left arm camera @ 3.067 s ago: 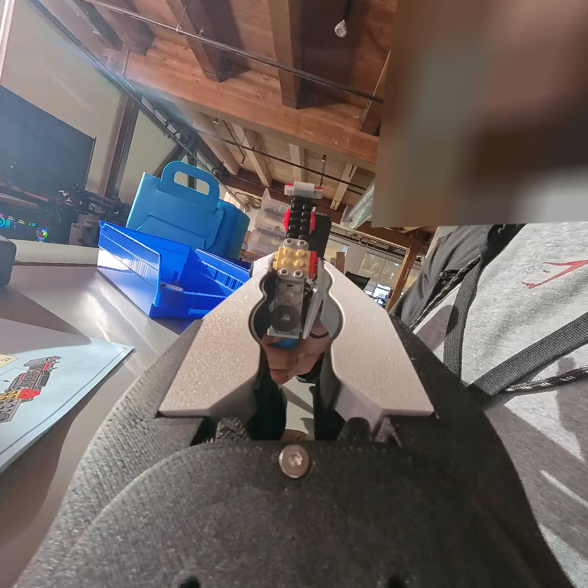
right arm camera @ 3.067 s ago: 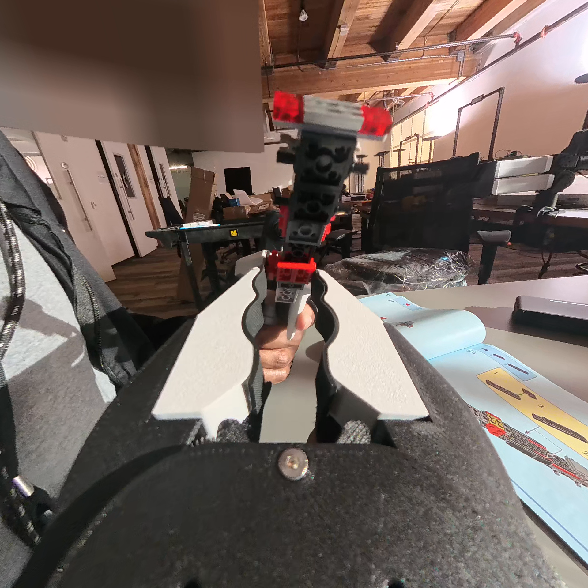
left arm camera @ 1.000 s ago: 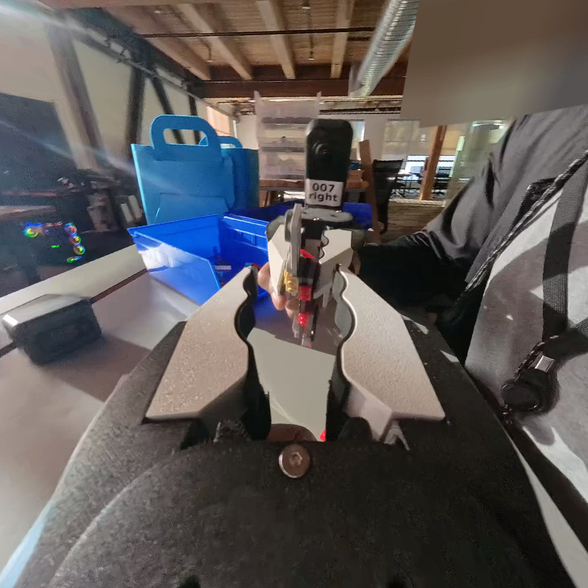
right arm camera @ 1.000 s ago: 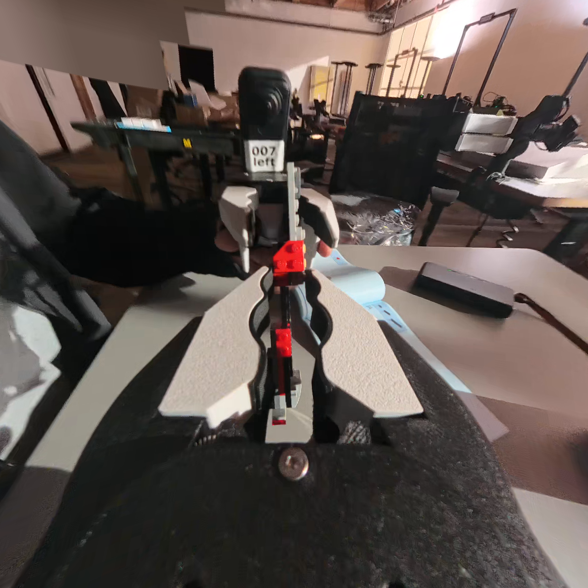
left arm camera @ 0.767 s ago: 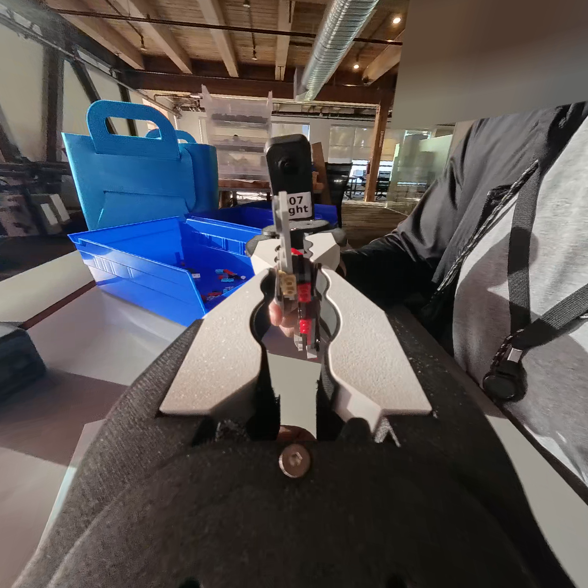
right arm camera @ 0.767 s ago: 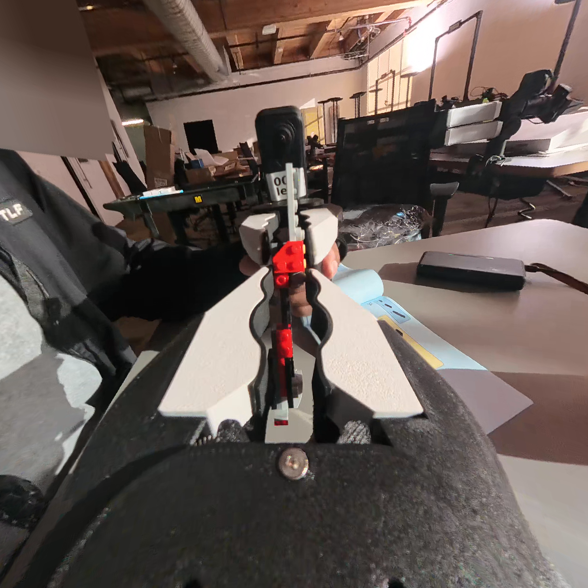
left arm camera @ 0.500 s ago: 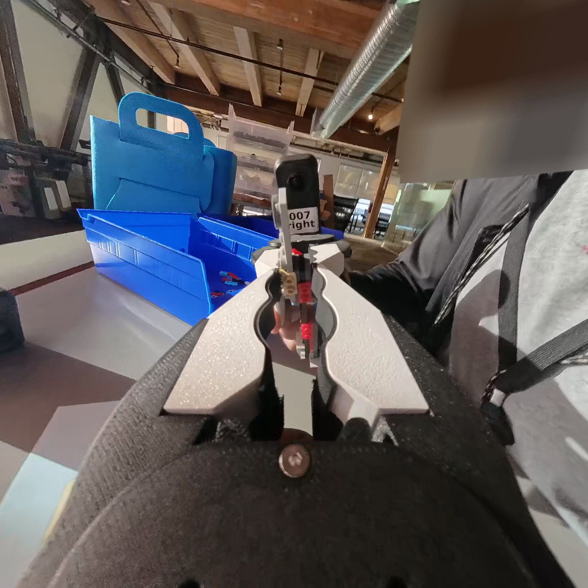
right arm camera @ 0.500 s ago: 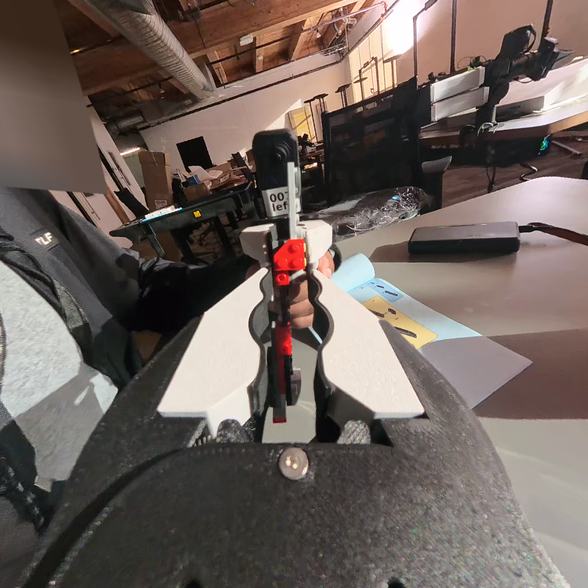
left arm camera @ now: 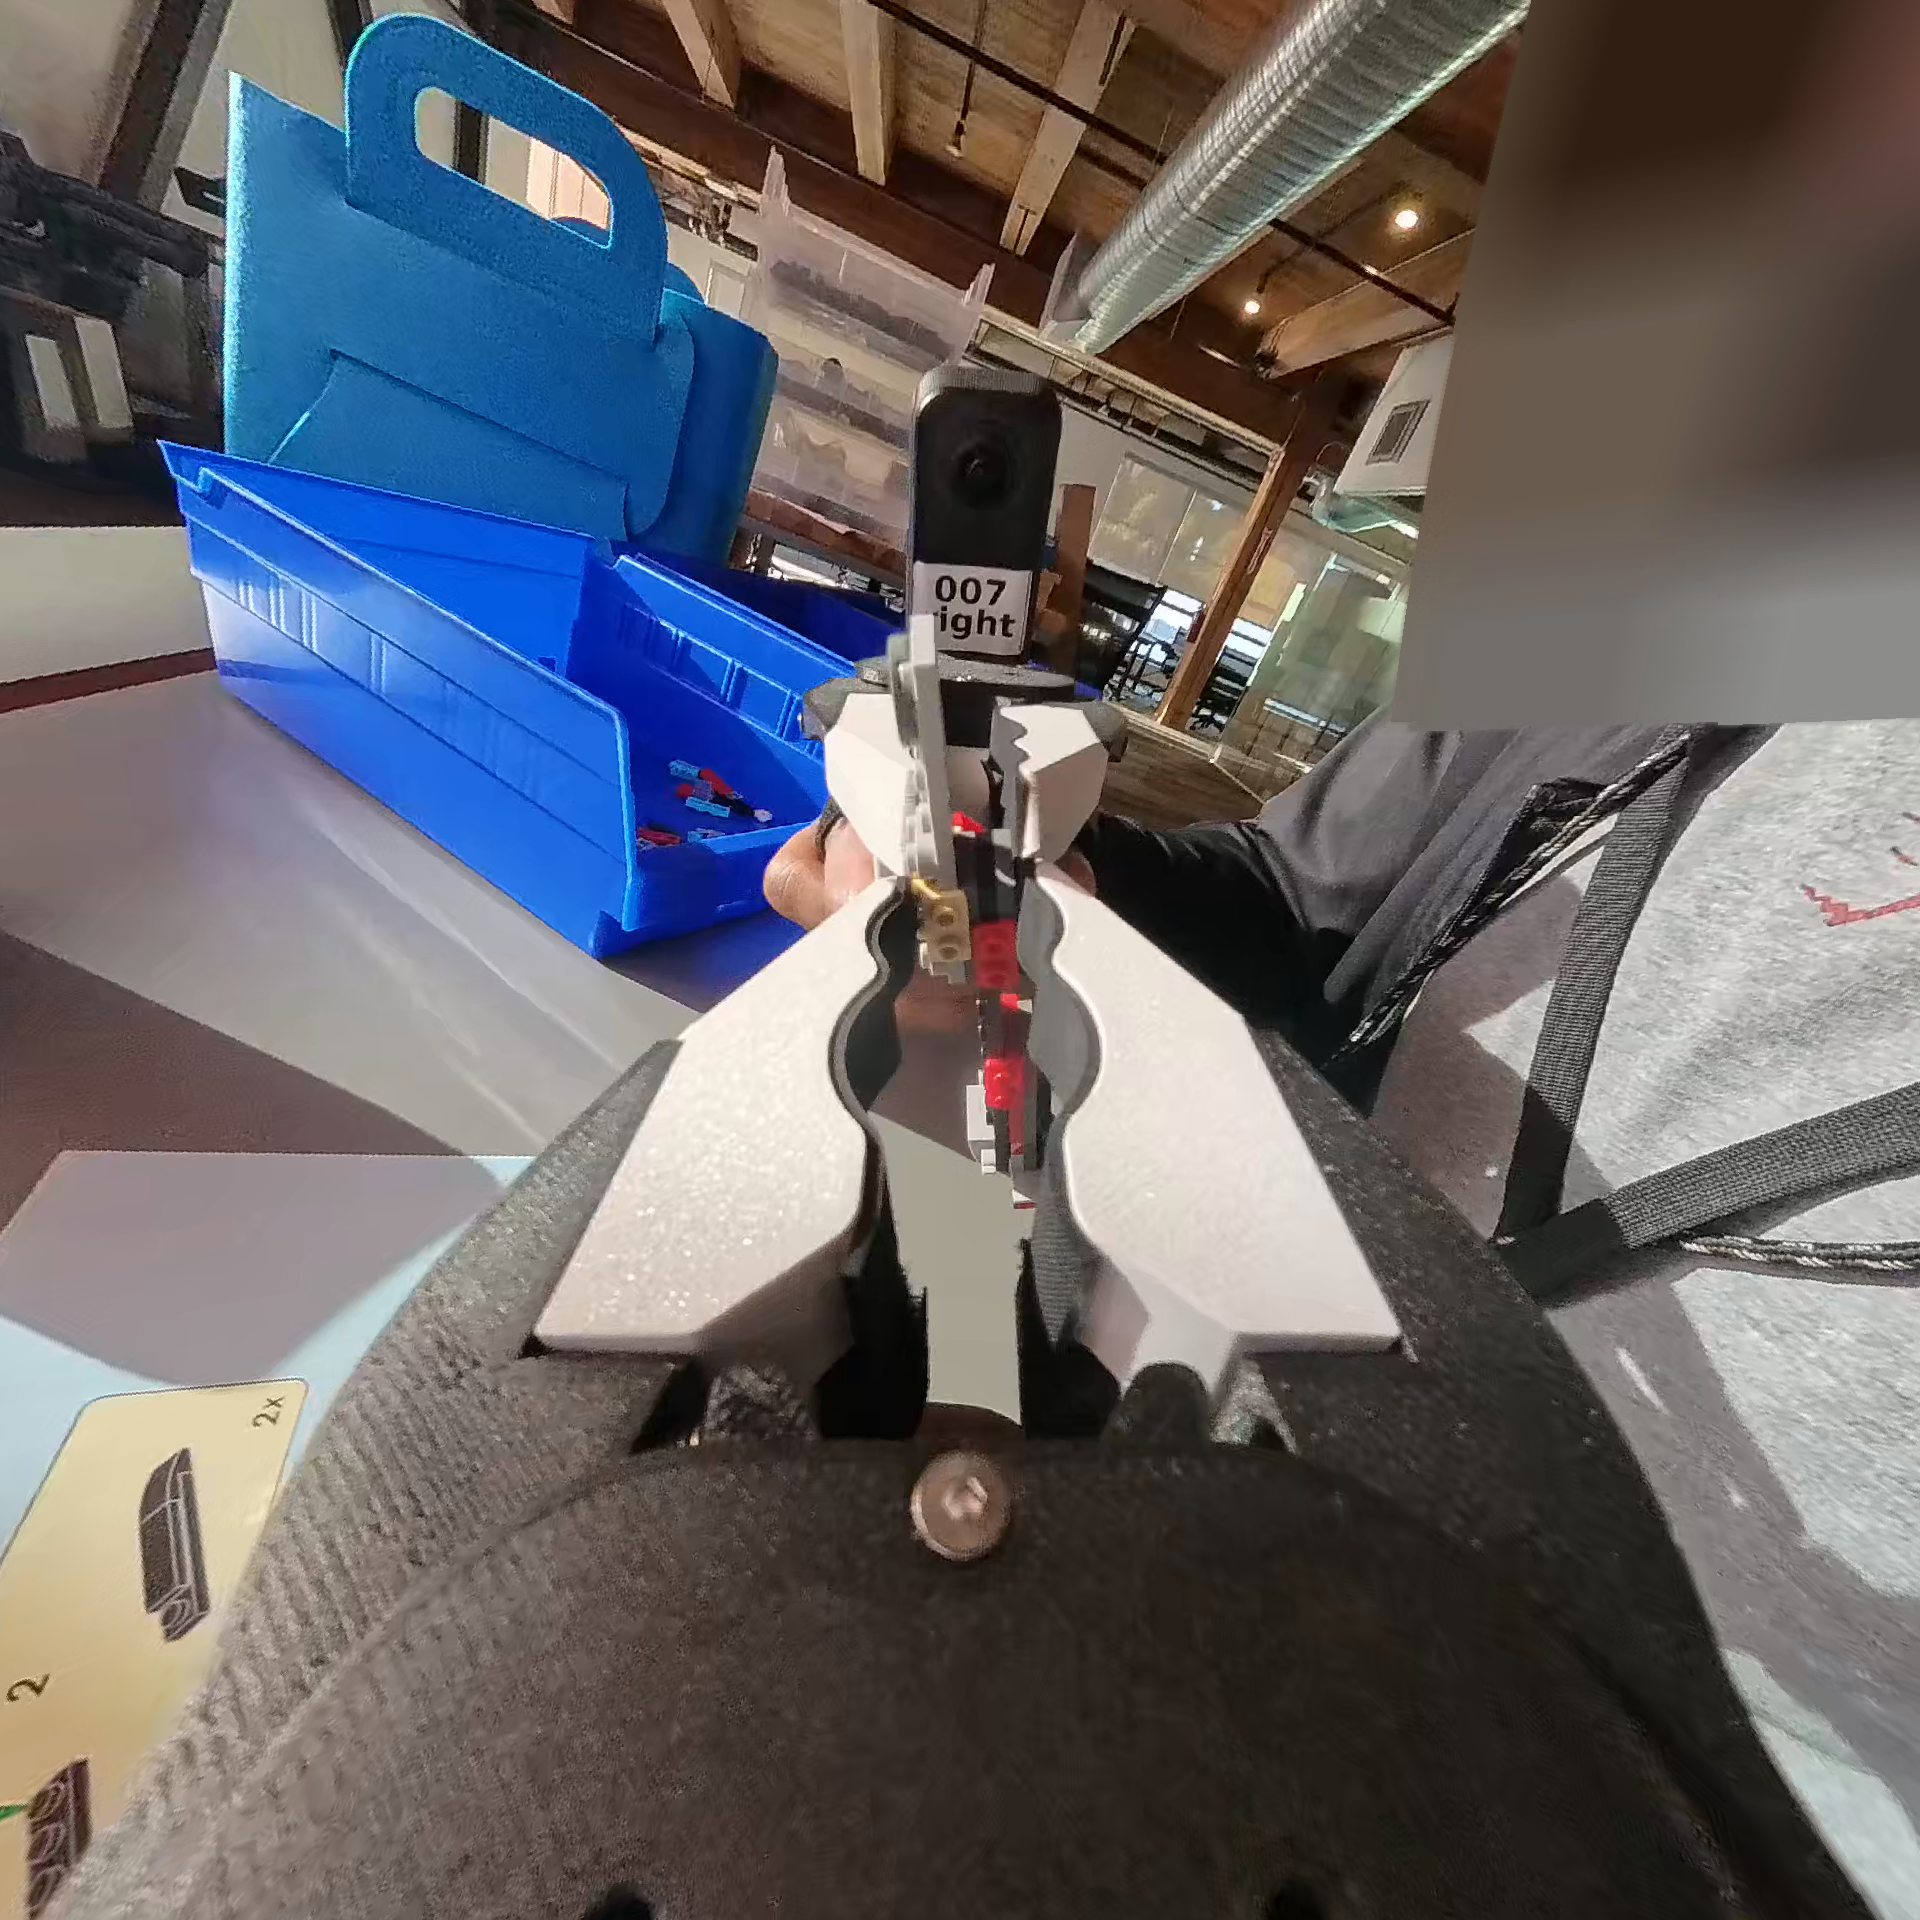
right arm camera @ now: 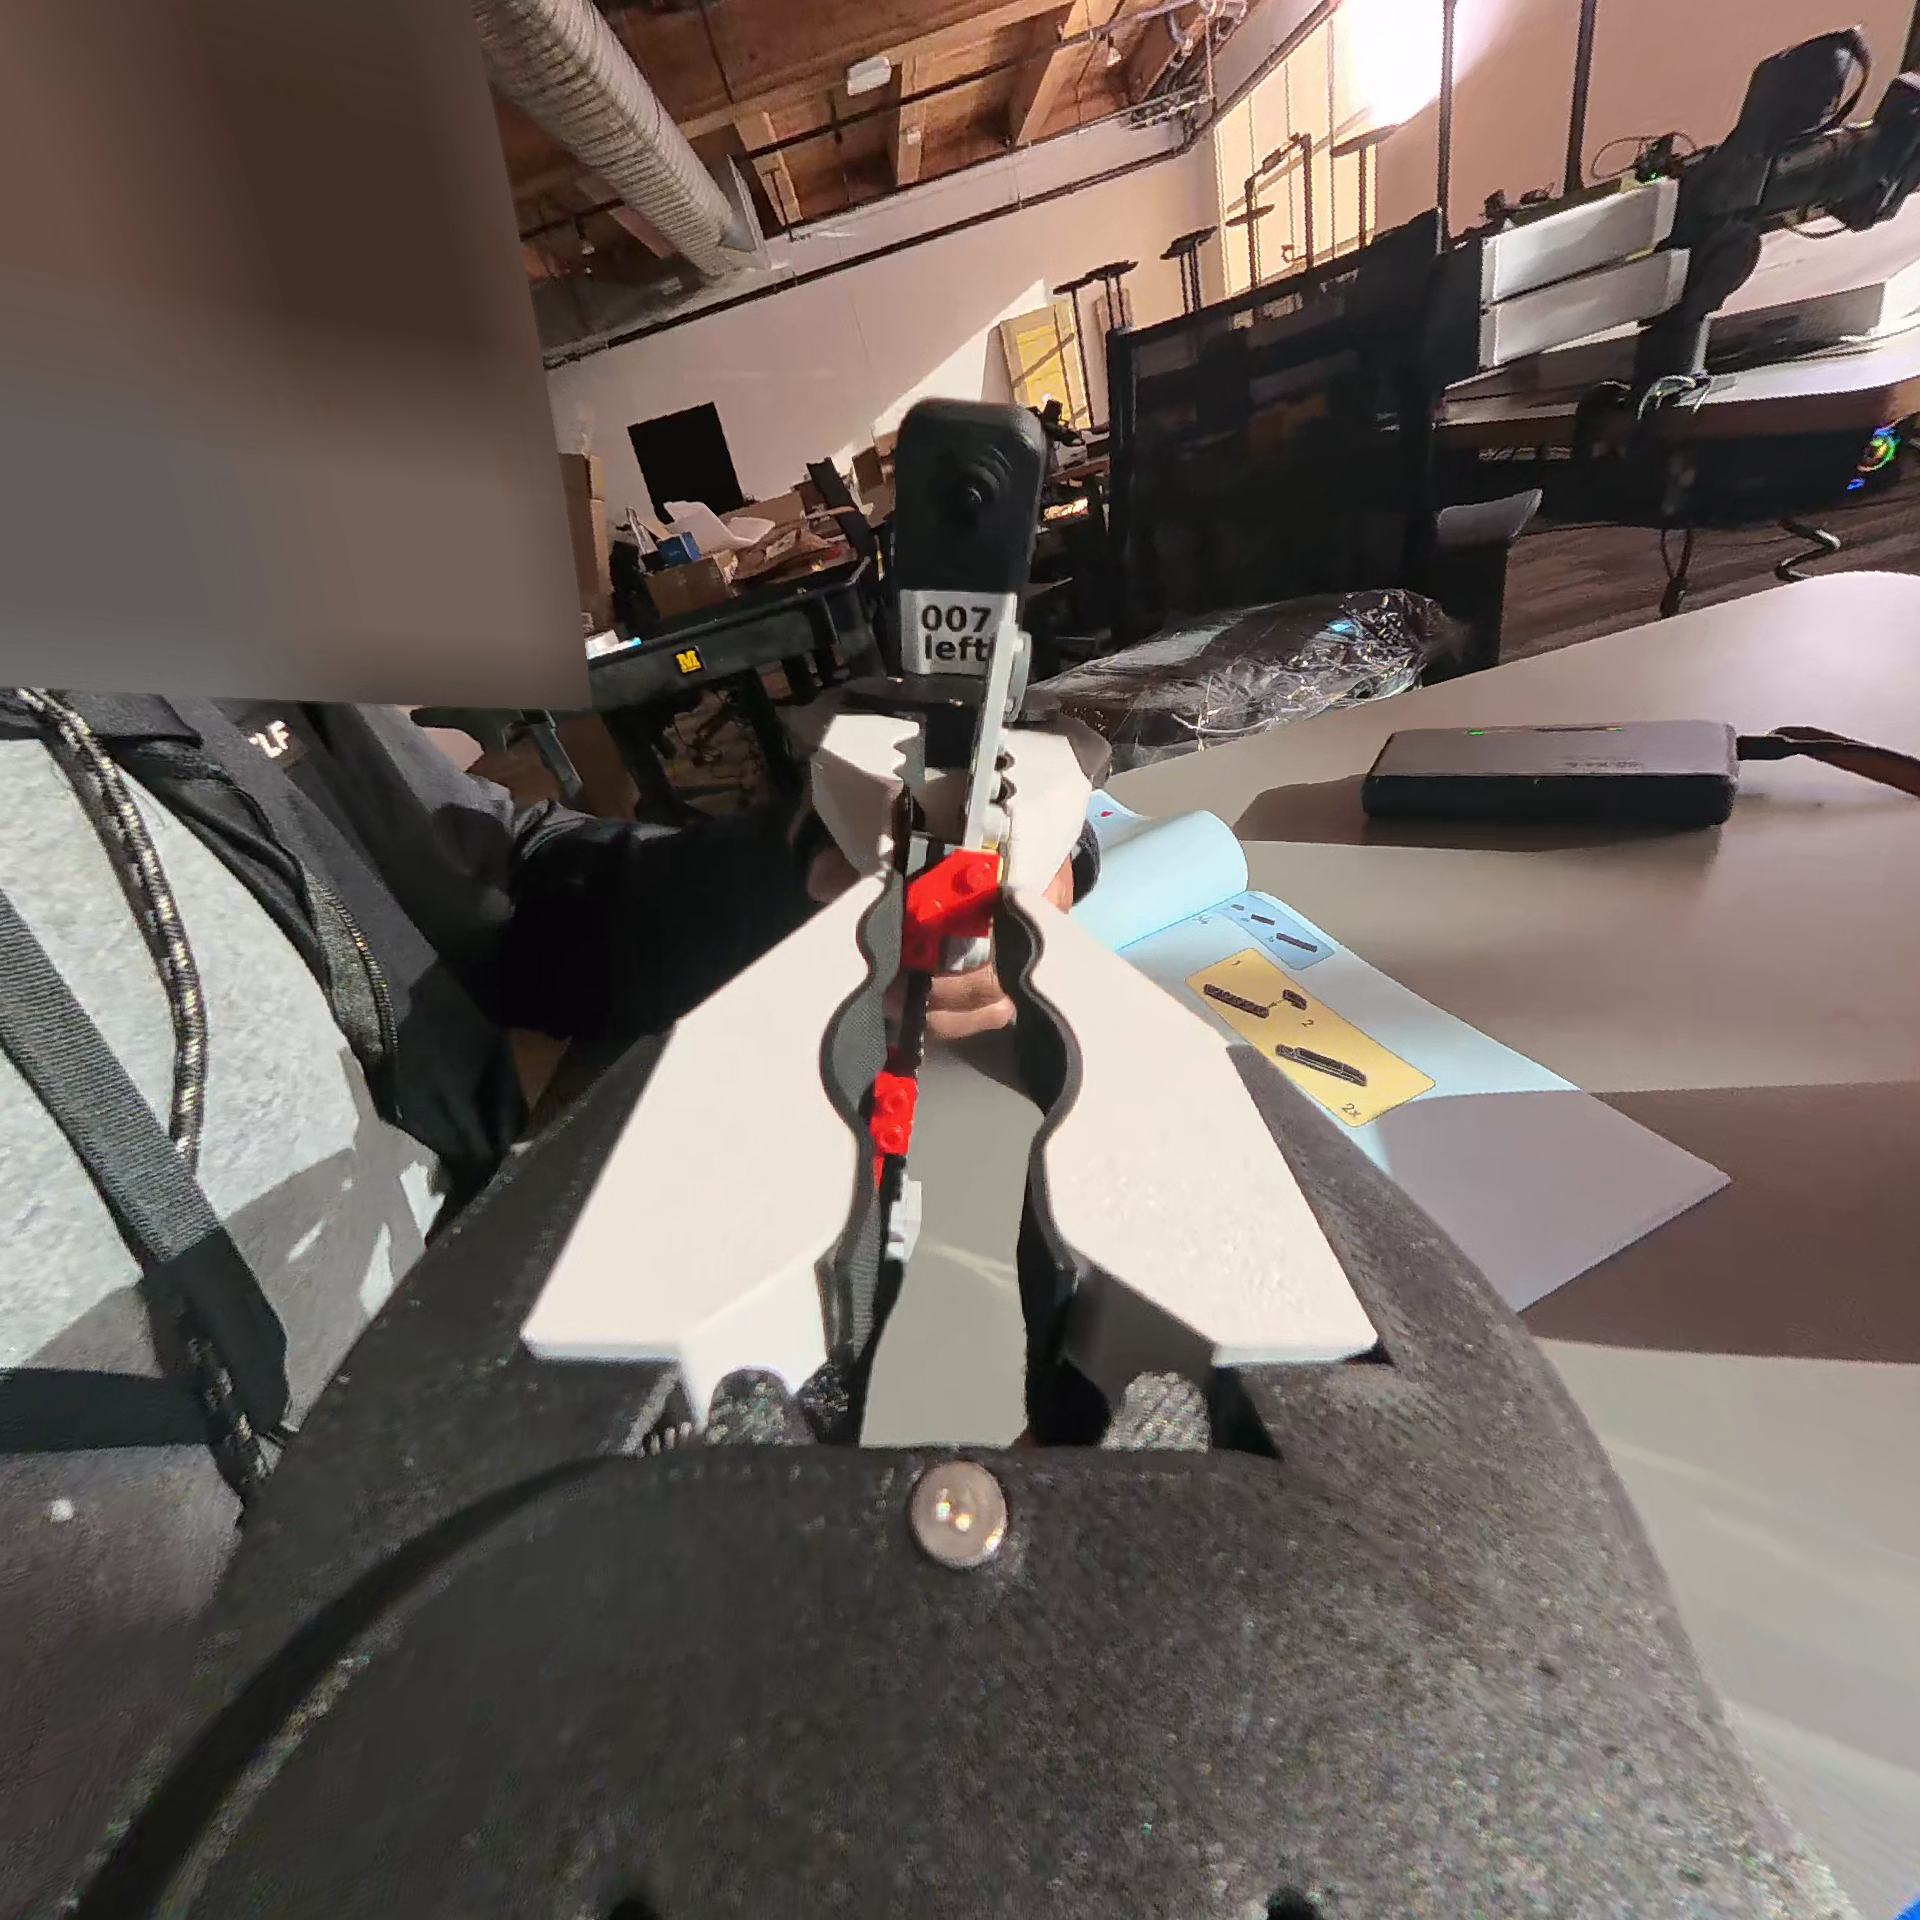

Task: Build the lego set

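Note:
A long thin lego model (left arm camera: 982,966) of black, red, grey and tan pieces is seen edge-on and held in the air above the table. My left gripper (left arm camera: 961,904) is shut on its tan and red middle part. My right gripper (right arm camera: 948,902) is shut on the same model (right arm camera: 951,894) at a red brick. The two grippers face each other tip to tip. The right gripper (left arm camera: 961,774) shows just beyond the left one's tips, and the left gripper (right arm camera: 940,790) shows the same way in the right wrist view. A grey plate of the model sticks up between the far fingers.
A blue bin (left arm camera: 416,665) with several loose pieces stands at the left, a blue bag (left arm camera: 468,312) behind it. An open instruction booklet (right arm camera: 1351,1049) lies on the grey table (right arm camera: 1558,935), also low in the left wrist view (left arm camera: 156,1507). A black power bank (right arm camera: 1548,774) lies beyond. A person's torso is close. Both grippers' tips are close together, under 4 cm apart.
Both grippers have tilted slightly together with the model still held between them. Three seconds ago the model stood upright with its studs facing the camera; it now lies edge-on along the fingers.

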`<state>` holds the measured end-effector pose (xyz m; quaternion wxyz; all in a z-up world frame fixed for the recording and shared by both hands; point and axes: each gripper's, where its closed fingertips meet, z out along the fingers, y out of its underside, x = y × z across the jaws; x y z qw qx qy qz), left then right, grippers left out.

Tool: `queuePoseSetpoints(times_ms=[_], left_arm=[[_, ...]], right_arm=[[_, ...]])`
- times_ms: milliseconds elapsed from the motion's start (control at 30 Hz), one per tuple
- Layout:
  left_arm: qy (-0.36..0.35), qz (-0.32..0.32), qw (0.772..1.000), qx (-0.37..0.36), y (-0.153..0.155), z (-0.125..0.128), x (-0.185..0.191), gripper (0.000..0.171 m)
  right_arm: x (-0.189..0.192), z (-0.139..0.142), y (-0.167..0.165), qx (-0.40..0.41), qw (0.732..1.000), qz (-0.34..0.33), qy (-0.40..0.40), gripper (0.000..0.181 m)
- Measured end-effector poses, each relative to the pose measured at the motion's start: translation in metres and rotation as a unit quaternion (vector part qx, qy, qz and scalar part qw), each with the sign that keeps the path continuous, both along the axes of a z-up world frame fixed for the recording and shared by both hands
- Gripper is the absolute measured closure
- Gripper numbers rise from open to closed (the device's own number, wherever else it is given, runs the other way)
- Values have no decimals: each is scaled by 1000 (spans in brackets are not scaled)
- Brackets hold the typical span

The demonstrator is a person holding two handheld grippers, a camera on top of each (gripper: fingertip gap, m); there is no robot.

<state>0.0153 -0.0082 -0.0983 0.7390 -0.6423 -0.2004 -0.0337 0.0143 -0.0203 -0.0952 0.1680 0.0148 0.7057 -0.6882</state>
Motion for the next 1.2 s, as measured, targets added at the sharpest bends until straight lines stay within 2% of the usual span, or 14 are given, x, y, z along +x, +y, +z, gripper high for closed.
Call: queuePoseSetpoints(times_ms=[233, 333, 533, 833, 967, 1200], left_arm=[[-9, 7, 1000, 15, 0, 1, -1, 152], [-9, 13, 1000, 25, 0, 3, -3, 147], [-10, 5, 999, 31, -1, 3, -1, 152], [-64, -33, 991, 115, -1, 10, 0, 152], [-60, -12, 992, 111, -2, 9, -5, 152], [-13, 38, 996, 75, -1, 8, -10, 152]], right_arm=[[-2, 1, 0, -10, 1000, -1, -27, 164], [-3, 2, -2, -23, 998, -3, -56, 164], [-2, 3, -2, -31, 996, 10, -84, 164], [-1, 9, 1, -58, 984, 43, -164, 164], [-6, 6, 0, -46, 988, 20, -146, 164], [-10, 4, 1, -17, 997, -18, -75, 164]])
